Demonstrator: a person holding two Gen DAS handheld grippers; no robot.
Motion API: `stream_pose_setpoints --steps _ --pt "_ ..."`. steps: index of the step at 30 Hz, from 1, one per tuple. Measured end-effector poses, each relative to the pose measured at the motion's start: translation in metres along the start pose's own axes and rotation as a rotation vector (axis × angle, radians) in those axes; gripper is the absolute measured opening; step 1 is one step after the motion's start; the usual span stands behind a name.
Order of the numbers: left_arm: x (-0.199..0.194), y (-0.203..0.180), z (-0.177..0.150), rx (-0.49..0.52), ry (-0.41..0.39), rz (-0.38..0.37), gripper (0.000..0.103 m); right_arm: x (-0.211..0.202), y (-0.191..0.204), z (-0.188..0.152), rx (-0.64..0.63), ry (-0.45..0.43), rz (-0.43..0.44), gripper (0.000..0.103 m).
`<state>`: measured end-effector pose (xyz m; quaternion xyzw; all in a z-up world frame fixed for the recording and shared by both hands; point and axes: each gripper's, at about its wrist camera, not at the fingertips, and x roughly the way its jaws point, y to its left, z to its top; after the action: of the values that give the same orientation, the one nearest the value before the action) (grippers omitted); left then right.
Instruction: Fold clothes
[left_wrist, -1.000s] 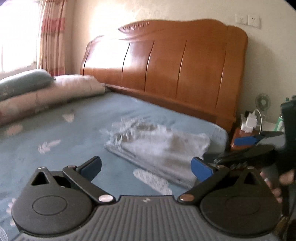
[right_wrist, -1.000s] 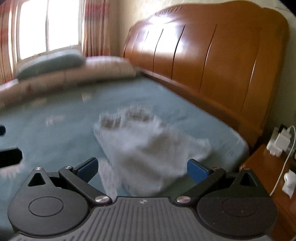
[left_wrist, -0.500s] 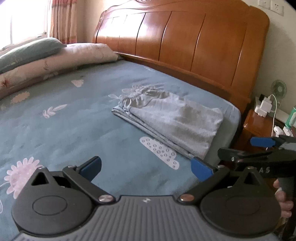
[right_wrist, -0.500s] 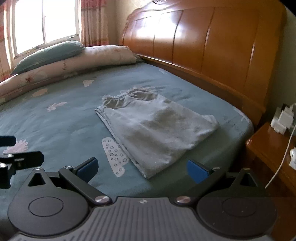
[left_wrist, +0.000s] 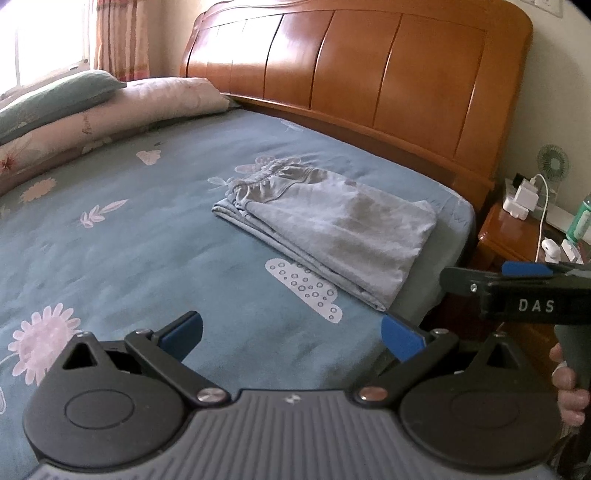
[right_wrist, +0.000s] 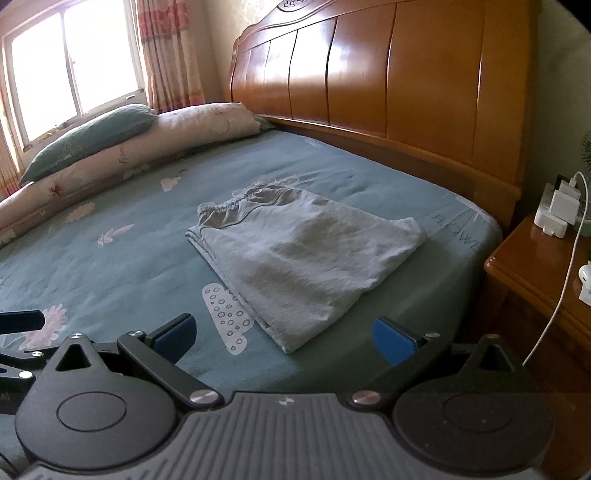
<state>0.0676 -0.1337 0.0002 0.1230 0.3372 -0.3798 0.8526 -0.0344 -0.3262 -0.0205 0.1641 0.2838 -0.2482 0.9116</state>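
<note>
Looking down the left wrist view: folded grey trousers (left_wrist: 325, 232) lie on the bed (left_wrist: 122, 258) near its right edge, long axis running from the elastic waistband up-left to the folded end lower-right. The left gripper (left_wrist: 291, 332) has its fingers spread wide, empty, well short of the cloth — sharper and nearer than a second ago. The right gripper (left_wrist: 517, 280) is cut off at the frame edge. Right wrist view: trousers (right_wrist: 306, 251) the same way round, right gripper (right_wrist: 282, 334) wide open, holding nothing; the earlier blur has cleared.
</note>
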Motion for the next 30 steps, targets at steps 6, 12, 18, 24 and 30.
stream_pose_setpoints --steps 6,12,18,24,30 --pt "0.002 -0.004 0.001 0.007 0.021 -0.004 0.102 -0.003 -0.003 0.002 0.009 -0.004 0.005 0.103" --pt "0.005 -0.007 0.001 0.02 0.032 -0.003 0.102 -0.002 -0.005 0.003 0.017 -0.006 0.008 0.103" --pt "0.006 -0.004 0.002 0.015 0.034 0.002 0.102 -0.001 -0.004 0.003 0.019 -0.005 0.013 0.103" --pt "0.006 0.0 0.002 -0.001 0.031 0.009 0.102 -0.002 -0.002 0.004 0.007 -0.007 0.013 0.103" --pt "0.006 0.004 0.003 -0.019 0.026 0.028 0.102 -0.004 0.001 0.004 0.0 -0.014 0.009 0.103"
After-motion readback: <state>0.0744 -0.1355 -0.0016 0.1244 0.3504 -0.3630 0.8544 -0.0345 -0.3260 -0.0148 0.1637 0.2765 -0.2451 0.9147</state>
